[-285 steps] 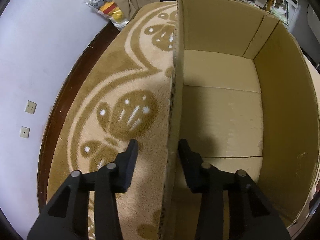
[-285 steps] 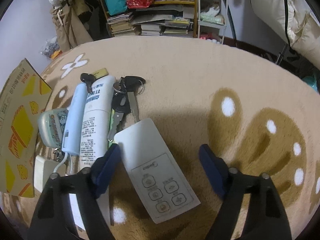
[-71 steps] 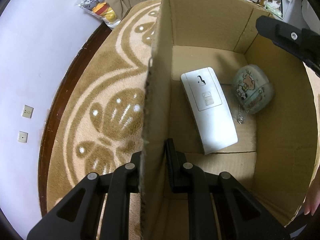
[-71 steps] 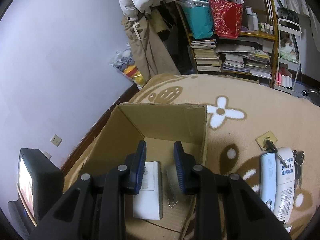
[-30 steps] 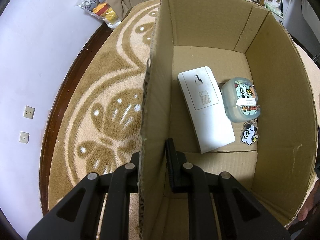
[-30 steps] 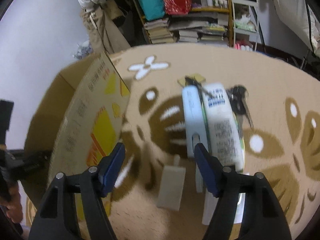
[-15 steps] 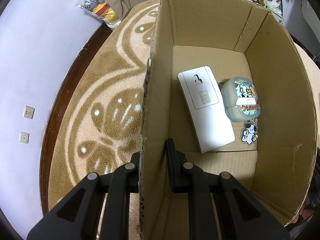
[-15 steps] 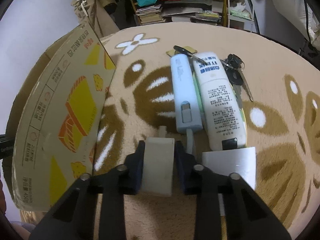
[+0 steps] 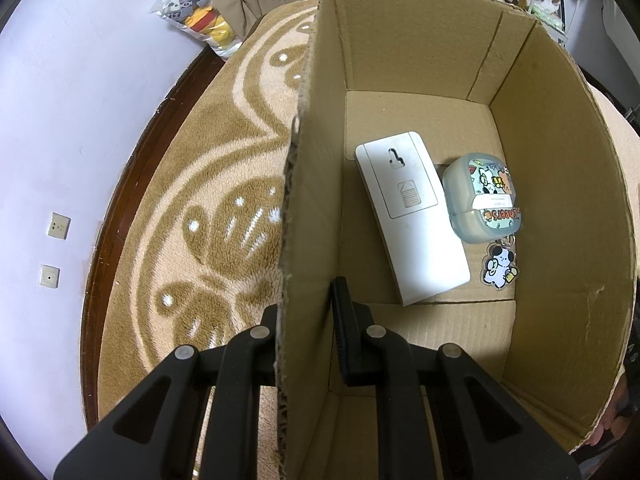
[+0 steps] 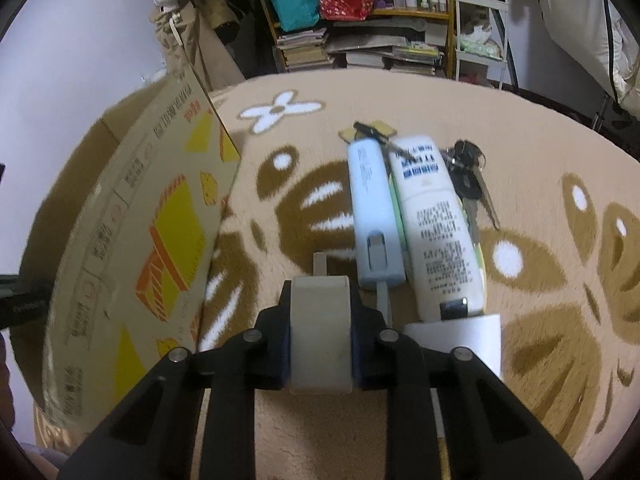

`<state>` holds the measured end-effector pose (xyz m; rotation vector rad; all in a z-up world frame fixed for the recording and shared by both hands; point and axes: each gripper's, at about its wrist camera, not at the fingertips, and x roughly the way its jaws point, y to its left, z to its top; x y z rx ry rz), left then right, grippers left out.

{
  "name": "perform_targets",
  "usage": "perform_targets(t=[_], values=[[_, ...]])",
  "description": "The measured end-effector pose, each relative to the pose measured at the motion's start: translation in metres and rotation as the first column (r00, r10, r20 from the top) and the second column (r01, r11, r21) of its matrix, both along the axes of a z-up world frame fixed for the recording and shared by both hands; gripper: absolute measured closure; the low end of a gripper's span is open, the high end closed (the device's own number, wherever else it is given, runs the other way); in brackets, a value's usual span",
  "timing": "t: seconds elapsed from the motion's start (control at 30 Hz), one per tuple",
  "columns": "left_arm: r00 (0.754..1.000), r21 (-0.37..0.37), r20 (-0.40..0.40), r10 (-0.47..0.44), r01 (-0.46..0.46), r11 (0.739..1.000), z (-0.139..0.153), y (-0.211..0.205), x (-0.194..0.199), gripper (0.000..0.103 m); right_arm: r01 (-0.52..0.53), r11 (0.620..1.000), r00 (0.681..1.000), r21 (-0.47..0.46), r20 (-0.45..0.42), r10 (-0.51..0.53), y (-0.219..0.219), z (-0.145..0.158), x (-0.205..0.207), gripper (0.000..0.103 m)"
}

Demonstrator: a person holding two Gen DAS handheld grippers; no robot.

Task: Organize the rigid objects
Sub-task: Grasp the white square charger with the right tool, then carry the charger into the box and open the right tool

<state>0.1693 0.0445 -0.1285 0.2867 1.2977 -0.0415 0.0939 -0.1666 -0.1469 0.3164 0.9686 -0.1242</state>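
Note:
My left gripper point(image 9: 308, 300) is shut on the left wall of the cardboard box point(image 9: 308, 184), one finger outside and one inside. On the box floor lie a white remote point(image 9: 412, 216) face down and a pale green case point(image 9: 484, 200) with a cartoon keychain point(image 9: 498, 268). In the right wrist view my right gripper point(image 10: 320, 316) is shut on a beige charger plug point(image 10: 320, 332), lifted just above the carpet. Ahead of it lie a light blue power bank point(image 10: 374, 212), a white tube point(image 10: 436, 228) and a bunch of keys point(image 10: 468, 180).
The box's printed outer wall point(image 10: 132, 248) stands left of the right gripper. A white card point(image 10: 460, 336) lies under the tube's near end. Shelves with books and bags point(image 10: 360, 20) line the far side. A plastic bag of toys point(image 9: 196, 24) sits by the wall.
The right gripper, shut on the charger plug, has raised it slightly off the carpet; before that it left the box, opened and came down over the plug. The left gripper has stayed clamped on the box wall.

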Motion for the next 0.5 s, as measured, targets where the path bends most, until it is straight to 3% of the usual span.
perform_targets(t=[0.5], values=[[1.000,0.021,0.008,-0.014,0.014,1.000,0.001,-0.002,-0.002,0.089,-0.043,0.999,0.993,-0.004,0.109,0.043,0.014,0.042,0.027,0.079]])
